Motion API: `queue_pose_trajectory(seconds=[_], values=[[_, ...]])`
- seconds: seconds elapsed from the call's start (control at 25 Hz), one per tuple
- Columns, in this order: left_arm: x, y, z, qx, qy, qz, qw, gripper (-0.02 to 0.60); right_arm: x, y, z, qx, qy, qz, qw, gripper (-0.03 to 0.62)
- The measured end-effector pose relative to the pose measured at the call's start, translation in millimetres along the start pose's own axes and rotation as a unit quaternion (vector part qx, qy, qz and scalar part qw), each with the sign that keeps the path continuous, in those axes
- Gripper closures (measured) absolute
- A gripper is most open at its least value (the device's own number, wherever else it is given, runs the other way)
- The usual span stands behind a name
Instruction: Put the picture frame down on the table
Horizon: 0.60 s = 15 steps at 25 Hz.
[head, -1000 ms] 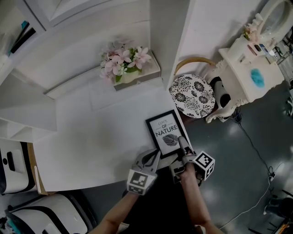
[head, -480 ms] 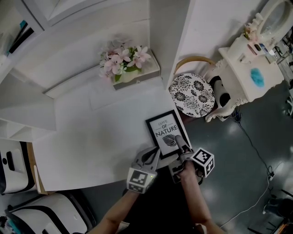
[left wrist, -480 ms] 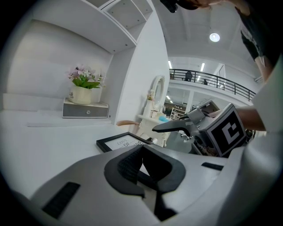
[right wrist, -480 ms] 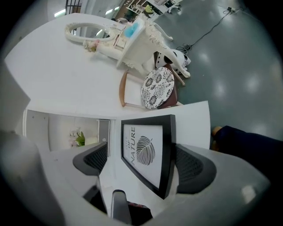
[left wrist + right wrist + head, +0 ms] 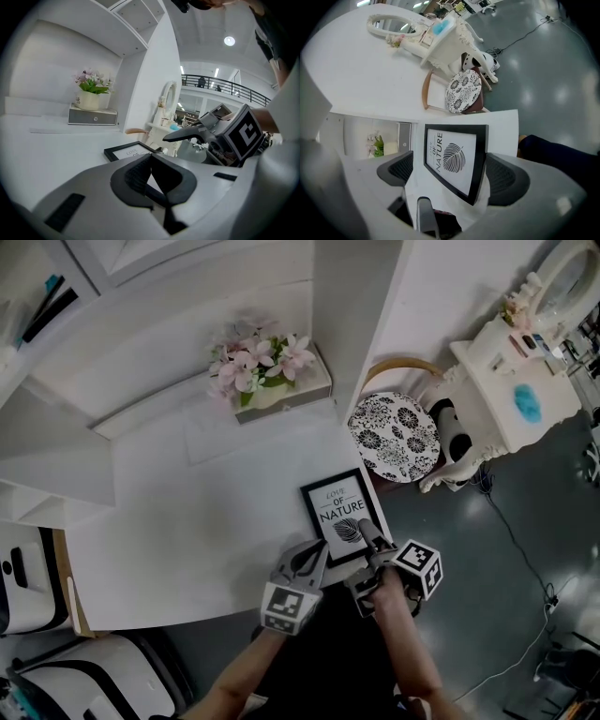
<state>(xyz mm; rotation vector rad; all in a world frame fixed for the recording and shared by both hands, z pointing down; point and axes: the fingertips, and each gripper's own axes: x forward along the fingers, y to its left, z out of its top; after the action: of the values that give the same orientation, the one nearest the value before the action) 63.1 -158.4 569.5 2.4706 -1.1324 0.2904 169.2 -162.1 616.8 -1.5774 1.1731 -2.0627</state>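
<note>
The picture frame (image 5: 341,516), black-edged with a leaf print and the words "OF NATURE", lies flat on the white table (image 5: 187,521) near its front right corner. My right gripper (image 5: 365,533) is at the frame's near right corner. In the right gripper view its jaws stand wide open with the frame (image 5: 454,157) between them, the right pad (image 5: 501,176) close beside the frame's edge and the left pad (image 5: 399,168) clear of it. My left gripper (image 5: 321,556) hangs shut and empty just left of the frame's near edge. The frame (image 5: 129,151) lies beyond its closed tips (image 5: 150,174).
A pot of pink flowers (image 5: 258,367) on a grey box stands at the table's back by the white partition. Off the table's right edge are a chair with a patterned cushion (image 5: 394,435) and a white dressing table (image 5: 511,395). A white appliance (image 5: 23,582) sits at the left.
Almost nothing: the right gripper has edged slightly left at the frame's corner. The frame and the left gripper keep their places.
</note>
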Motion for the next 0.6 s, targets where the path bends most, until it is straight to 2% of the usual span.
queue_pose_trajectory(seconds=[0.28,0.6], values=[[2,2,4,-0.004,-0.007,0.001,1.0,0.569,-2,3,3,-0.001,-0.002,-0.002,1.0,0.125],[5,3,13,0.001,-0.001,-0.005,1.0,0.569,-9,1,1,0.021,0.009,0.028,0.999,0.125]])
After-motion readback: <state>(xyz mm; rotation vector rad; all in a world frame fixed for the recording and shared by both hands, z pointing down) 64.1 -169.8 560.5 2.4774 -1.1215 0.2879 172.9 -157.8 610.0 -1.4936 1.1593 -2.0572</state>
